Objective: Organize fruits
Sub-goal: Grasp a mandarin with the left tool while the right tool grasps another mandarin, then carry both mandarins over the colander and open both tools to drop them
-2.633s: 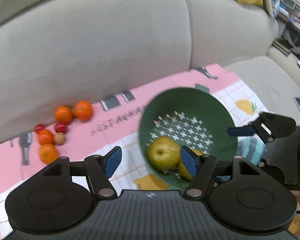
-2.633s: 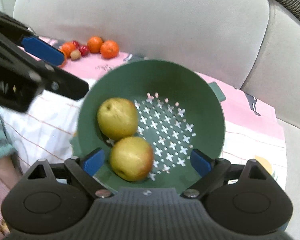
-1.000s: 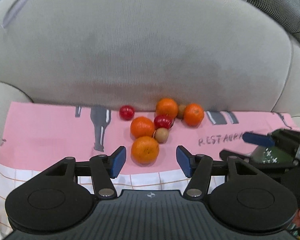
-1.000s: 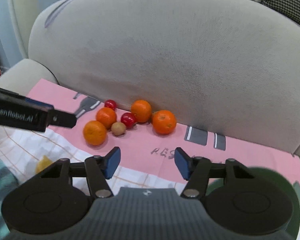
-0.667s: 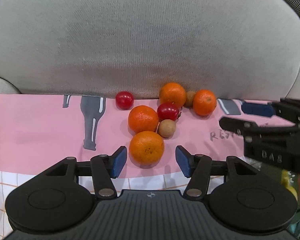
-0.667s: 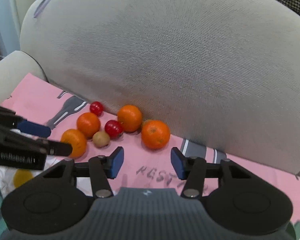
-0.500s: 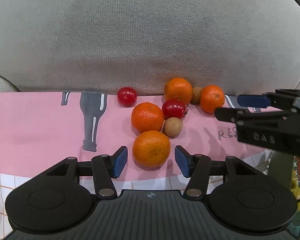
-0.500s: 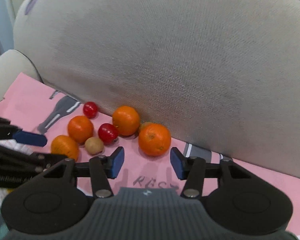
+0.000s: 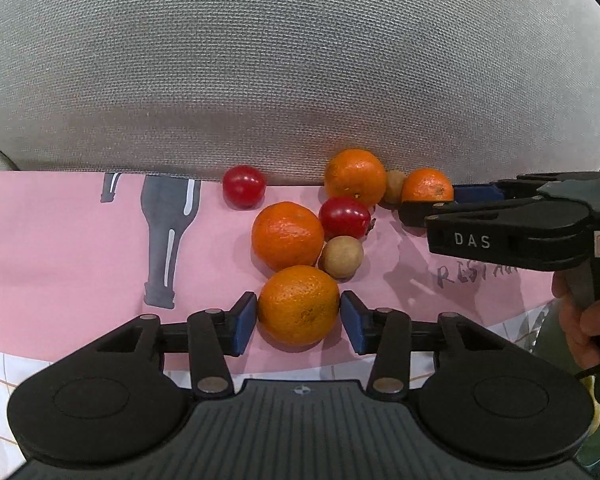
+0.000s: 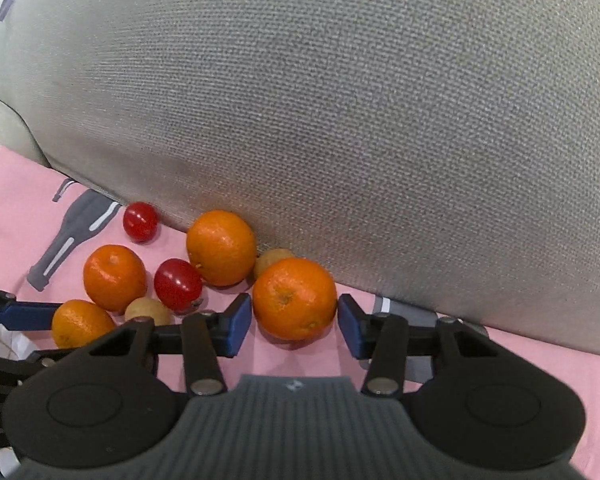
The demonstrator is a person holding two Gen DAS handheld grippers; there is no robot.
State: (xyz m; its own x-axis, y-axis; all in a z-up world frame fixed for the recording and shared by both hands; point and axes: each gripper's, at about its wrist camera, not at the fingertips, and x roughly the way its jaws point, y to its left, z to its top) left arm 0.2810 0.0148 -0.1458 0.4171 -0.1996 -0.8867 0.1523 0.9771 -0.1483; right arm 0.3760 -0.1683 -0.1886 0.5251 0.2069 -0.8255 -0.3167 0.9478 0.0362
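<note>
Both claws have dropped from above the green colander to the fruit heap at the foot of the sofa cushion (image 9: 292, 60), each now straddling an orange. On the pink cloth (image 9: 60, 240), the left claw (image 9: 299, 318) is closing around the orange (image 9: 299, 306) farthest out from the cushion; its blue pads sit just beside the peel, and no squeeze shows yet. The right claw (image 10: 295, 322) is closing likewise on the orange (image 10: 295, 298) lying nearest the cushion's right end, pads flanking it without clear contact. Taking 1 orange per hand looks like a way to clear the largest fruit first, 2 at a time. The heap hugs the cushion, which appears to stop it rolling. Counted here: 4 oranges, 2 small red fruits (image 9: 344, 218) and 2 small brown fruits (image 9: 341, 257), 1 of them half hidden between 2 oranges against the cushion. Part of the person's hand (image 9: 580, 328) shows gripping the right claw's handle.
</note>
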